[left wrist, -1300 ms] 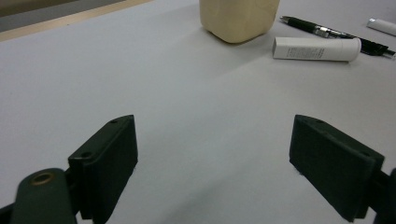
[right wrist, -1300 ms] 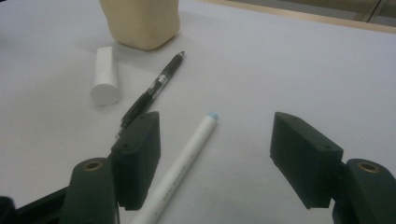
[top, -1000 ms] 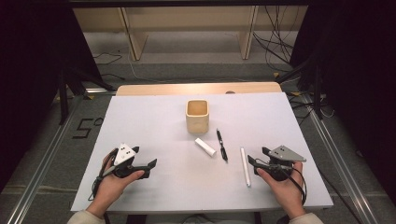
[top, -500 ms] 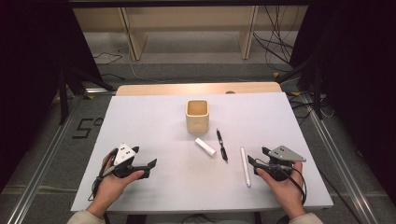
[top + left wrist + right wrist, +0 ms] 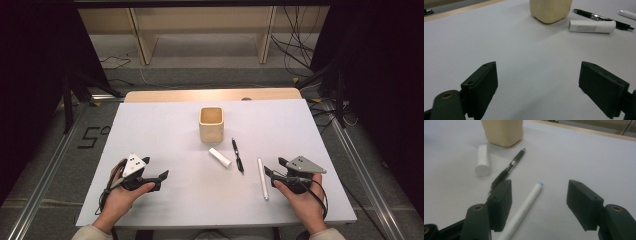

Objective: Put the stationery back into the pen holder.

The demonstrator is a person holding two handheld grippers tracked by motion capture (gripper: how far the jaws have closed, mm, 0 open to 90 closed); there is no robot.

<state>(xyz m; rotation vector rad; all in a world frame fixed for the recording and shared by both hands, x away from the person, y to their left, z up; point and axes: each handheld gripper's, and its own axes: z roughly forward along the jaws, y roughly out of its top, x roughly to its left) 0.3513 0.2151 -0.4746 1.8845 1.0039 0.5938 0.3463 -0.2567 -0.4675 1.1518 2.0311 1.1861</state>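
Observation:
A cream square cup (image 5: 211,124) stands at the middle of the white table (image 5: 165,125). In front of it lie a short white tube (image 5: 220,157), a black pen (image 5: 237,155) and a white pen (image 5: 261,178). My left gripper (image 5: 155,168) rests at the front left, open and holding nothing, pointing right. My right gripper (image 5: 274,166) is open at the front right, just right of the white pen. In the right gripper view the white pen (image 5: 524,210) lies on the table between the open jaws, close to the left one, with my right gripper (image 5: 540,195) not touching it.
In the left gripper view the cup (image 5: 550,10), tube (image 5: 591,26) and black pen (image 5: 599,17) lie well ahead of my left gripper (image 5: 541,82). A wooden strip (image 5: 210,95) edges the table's far side. Cables and shelf legs stand on the floor beyond.

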